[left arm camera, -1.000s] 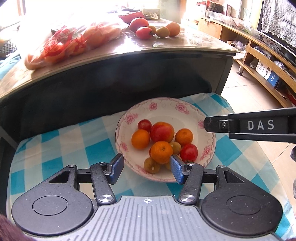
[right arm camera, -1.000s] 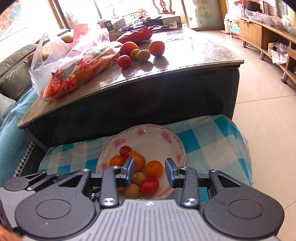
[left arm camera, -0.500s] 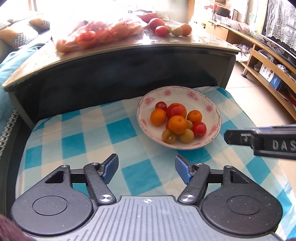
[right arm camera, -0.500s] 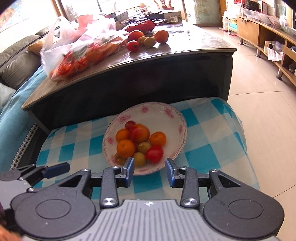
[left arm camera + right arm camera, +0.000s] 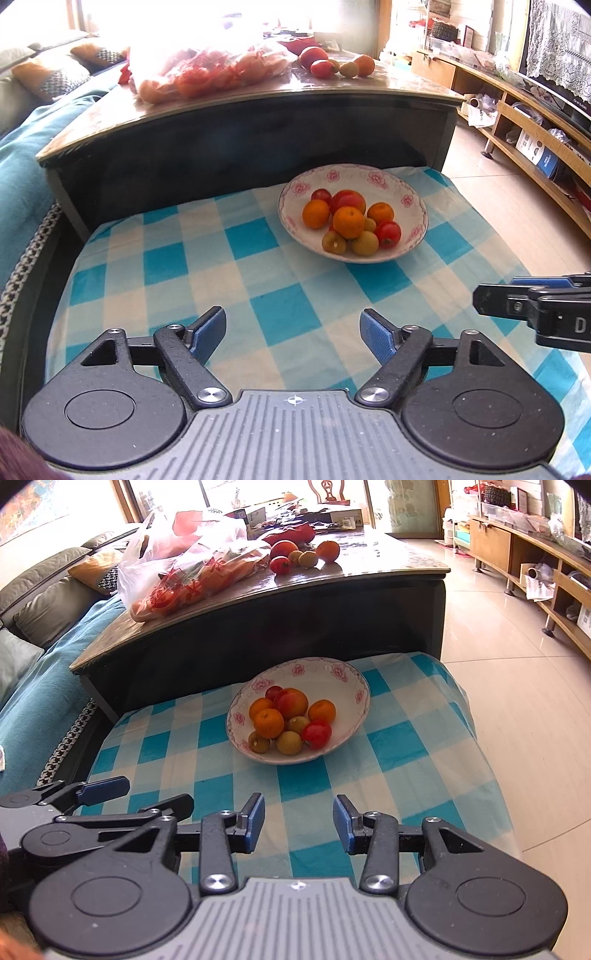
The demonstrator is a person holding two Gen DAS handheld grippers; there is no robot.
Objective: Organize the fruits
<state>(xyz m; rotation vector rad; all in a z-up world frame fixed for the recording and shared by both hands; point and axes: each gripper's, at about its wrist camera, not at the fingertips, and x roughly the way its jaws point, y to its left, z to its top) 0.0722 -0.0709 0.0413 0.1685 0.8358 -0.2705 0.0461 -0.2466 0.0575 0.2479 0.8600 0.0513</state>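
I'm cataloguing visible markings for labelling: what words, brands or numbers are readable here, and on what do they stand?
"D": white letter, cut off by the frame edge, on the side of the black right gripper.
White print on the blue box on the wooden shelf: too small to read.
Labels on the boxes on the dark coffee table: blurred.
Nothing else legible.

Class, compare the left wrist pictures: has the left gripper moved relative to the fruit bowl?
Yes. The left gripper has drawn back from the bowl, which now sits farther ahead on the checked cloth. Its jaws are opening, empty.
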